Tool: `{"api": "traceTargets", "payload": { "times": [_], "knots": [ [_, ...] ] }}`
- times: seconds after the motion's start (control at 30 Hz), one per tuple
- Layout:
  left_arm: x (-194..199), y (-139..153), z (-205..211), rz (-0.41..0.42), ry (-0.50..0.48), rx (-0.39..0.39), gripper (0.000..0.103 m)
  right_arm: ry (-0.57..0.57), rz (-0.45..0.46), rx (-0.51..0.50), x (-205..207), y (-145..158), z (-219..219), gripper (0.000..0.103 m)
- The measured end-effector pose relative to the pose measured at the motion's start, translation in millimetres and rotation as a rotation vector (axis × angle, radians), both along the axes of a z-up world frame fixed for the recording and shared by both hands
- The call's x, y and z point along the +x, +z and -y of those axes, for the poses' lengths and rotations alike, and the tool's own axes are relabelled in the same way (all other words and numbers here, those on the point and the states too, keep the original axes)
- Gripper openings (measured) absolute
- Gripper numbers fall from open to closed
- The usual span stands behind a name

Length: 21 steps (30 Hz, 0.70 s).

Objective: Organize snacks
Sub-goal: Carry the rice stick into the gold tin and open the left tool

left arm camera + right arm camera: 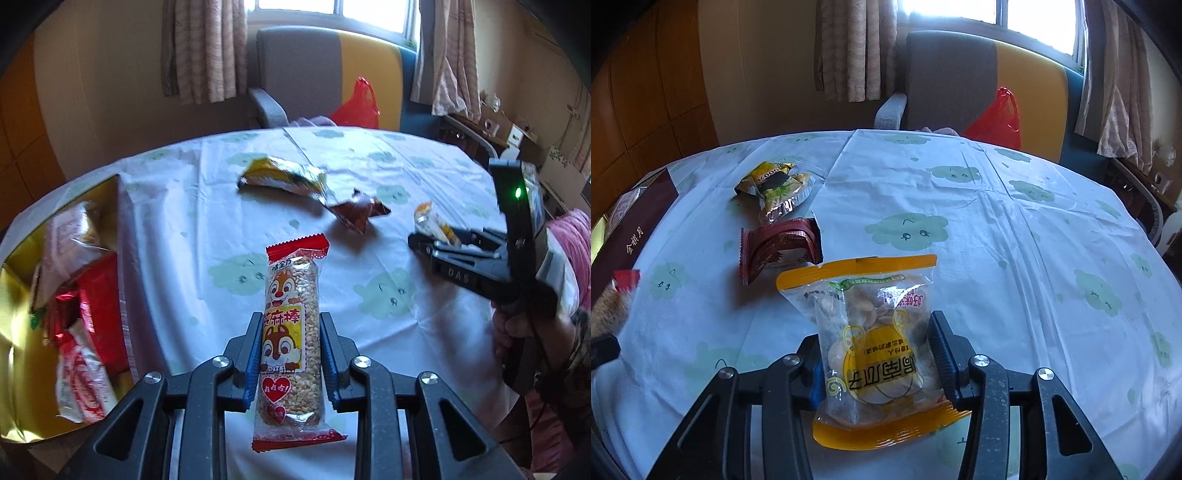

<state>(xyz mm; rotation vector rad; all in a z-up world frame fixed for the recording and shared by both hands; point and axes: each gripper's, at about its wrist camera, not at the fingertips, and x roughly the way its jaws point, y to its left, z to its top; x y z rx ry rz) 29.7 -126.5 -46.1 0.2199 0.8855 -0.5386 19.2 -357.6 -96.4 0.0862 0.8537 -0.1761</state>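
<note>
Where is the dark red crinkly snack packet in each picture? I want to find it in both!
Left wrist view: the dark red packet lies on the table, upper right of middle, beyond the held squirrel bar.
Right wrist view: the same packet lies left of middle, just beyond the held orange-edged bag.
Shared landmark: the yellow packet lying just behind it in both.

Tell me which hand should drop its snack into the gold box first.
Left. Its tool already clamps the squirrel sesame bar, with the gold box open right beside it. The right tool, holding the orange-edged seed bag, sits farther across the table.
</note>
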Motion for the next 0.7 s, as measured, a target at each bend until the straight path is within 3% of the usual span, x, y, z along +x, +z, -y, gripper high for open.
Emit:
{"api": "traceTargets", "payload": {
  "times": [0.3,0.7],
  "knots": [
    [0,39,-27,0.069,0.099,-0.011,0.029,-0.001,0.003,-0.016,-1,0,-2,0.048],
    [6,54,-78,0.120,0.266,0.006,0.029,-0.001,0.004,-0.022,-1,0,-3,0.048]
  ]
}}
